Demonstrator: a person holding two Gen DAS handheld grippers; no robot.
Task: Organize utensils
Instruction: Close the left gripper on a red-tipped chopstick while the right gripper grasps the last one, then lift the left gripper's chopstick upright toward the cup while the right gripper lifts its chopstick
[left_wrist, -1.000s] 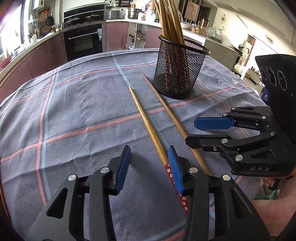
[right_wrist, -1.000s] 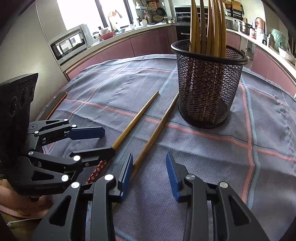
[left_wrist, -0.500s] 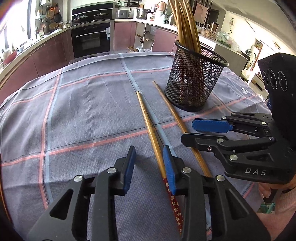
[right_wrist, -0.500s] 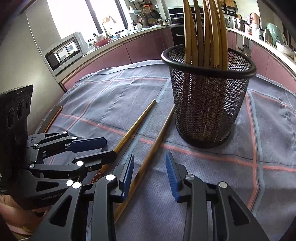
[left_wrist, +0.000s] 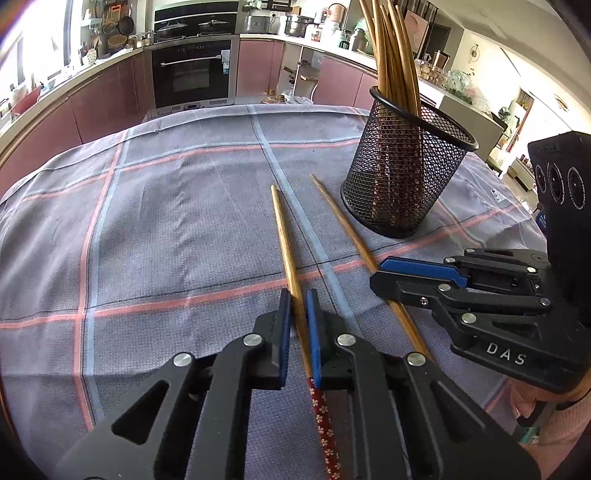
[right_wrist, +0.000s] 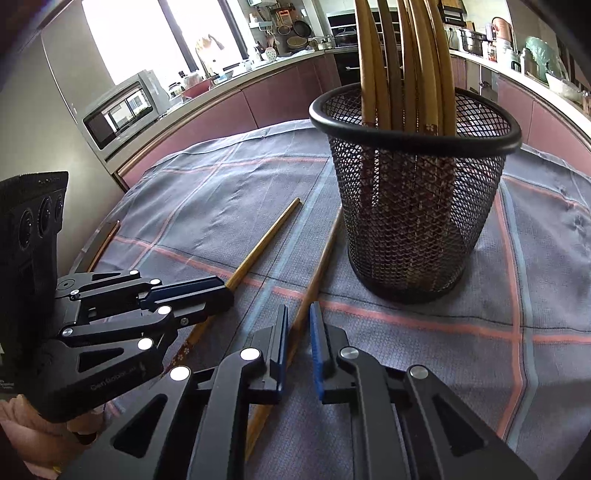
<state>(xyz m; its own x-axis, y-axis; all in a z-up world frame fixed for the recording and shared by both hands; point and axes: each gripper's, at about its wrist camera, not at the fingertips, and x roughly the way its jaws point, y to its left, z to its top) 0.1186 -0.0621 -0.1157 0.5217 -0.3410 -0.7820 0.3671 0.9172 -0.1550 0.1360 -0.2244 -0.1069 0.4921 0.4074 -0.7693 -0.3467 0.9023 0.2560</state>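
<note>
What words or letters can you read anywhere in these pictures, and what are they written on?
"DAS": white letters on the black body of the right gripper, seen from the left wrist.
Faint pale lettering on the body of the left gripper, seen from the right wrist: too blurred to read.
Small white sticker on the oven door: too small to read.
Small tag on the tablecloth edge: too small to read.
</note>
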